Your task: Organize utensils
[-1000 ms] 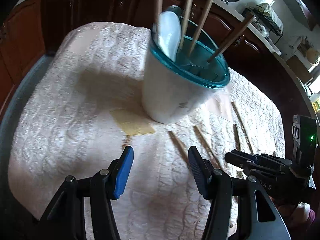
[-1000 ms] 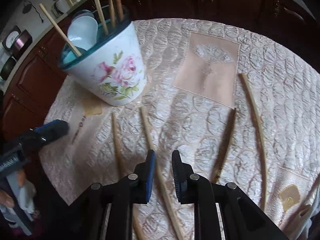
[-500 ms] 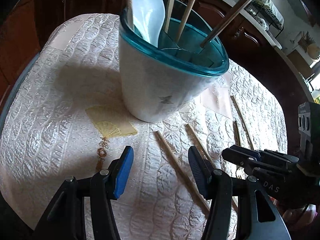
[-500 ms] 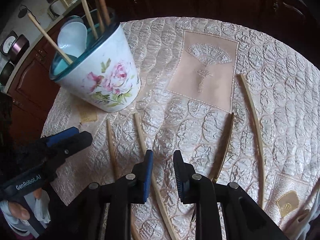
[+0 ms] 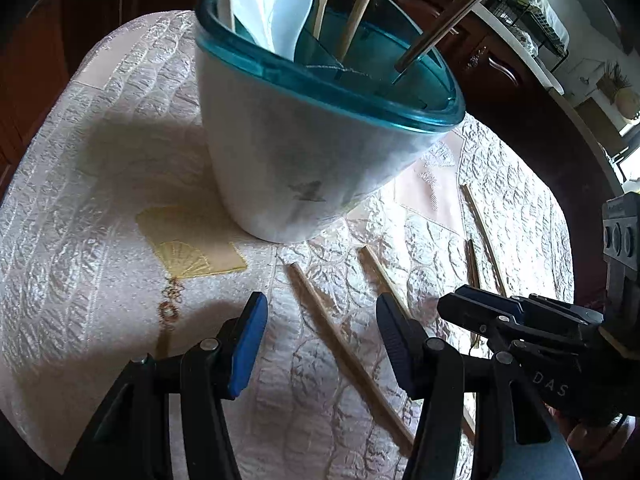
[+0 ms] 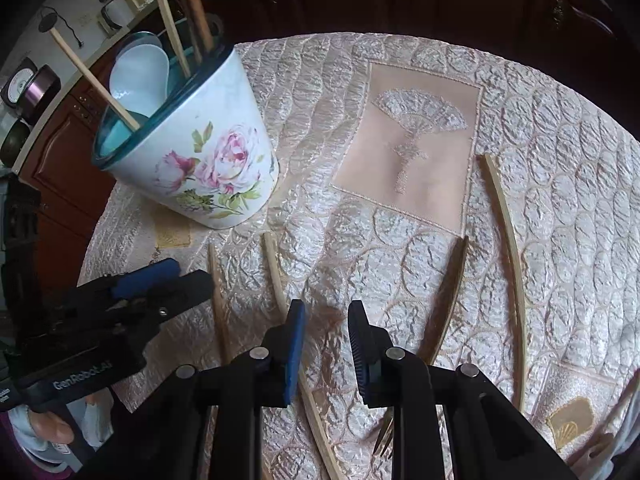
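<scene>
Ahead of both grippers stands a floral utensil pot (image 6: 200,160) on the quilted surface (image 6: 540,200). Left gripper (image 5: 320,344), released, straddles a loose chopstick (image 5: 340,344); right gripper (image 6: 325,344), half-released, hovers empty. Likely picking up: next, lower and clench.

Left gripper (image 5: 320,344) fingers spread, right gripper (image 6: 325,344) fingers parted

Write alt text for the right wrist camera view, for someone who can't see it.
The right gripper, jaws open and empty, hovers over four wooden chopsticks lying on a quilted tablecloth. A floral utensil holder with more chopsticks and a white spoon stands upper left; the left gripper enters at left.
</scene>
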